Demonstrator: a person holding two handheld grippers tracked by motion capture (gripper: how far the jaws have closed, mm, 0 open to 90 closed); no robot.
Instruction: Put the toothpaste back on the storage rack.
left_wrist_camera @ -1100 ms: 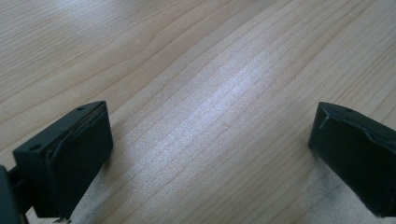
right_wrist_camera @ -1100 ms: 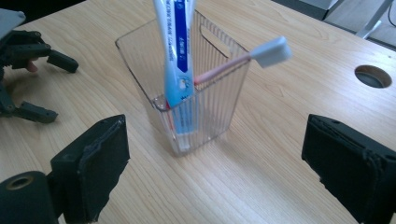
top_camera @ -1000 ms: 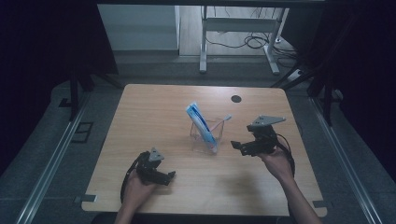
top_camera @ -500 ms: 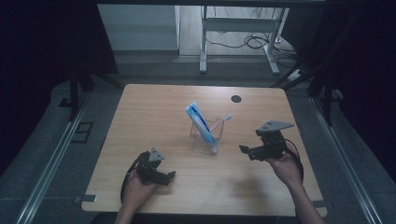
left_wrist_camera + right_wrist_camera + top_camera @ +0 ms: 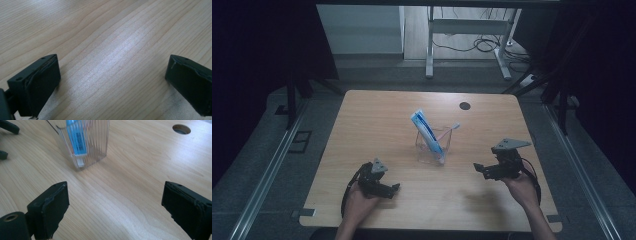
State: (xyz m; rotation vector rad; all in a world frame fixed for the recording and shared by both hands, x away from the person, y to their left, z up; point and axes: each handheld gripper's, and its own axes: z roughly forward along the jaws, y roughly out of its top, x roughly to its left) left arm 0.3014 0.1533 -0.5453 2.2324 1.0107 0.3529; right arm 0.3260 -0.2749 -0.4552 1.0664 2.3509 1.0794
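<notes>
Table (image 5: 377, 125): light wood top, with a small dark round hole (image 5: 465, 105) near its far right part; the hole also shows at the far edge of the right gripper view (image 5: 181, 129).
Cup (image 5: 432, 148): clear ribbed plastic holder, upright, about mid-table, between the two grippers and a little farther off than both. Seen close in the right gripper view (image 5: 86, 143), ahead and to the left of the jaws.
Tube (image 5: 427, 131): blue and white, standing in the cup cap-down and leaning to the far left, top end well above the rim. White cap sits at the cup's bottom in the right gripper view (image 5: 76, 138).
Toothbrush (image 5: 451, 129): thin, pale, pinkish handle, in the same cup, head leaning out to the right over the rim.
Left gripper (image 5: 384, 190): near left of the table, low on the wood, held in a hand (image 5: 359, 202). Jaws wide apart, nothing between them but bare table (image 5: 112, 62).
Right gripper (image 5: 479, 169): near right, held in a hand (image 5: 522, 187), raised a little, pointing left toward the cup. Jaws spread wide, holding nothing; well apart from the cup.
Grey plate (image 5: 510, 145): three-cornered, on top of the right gripper.
</notes>
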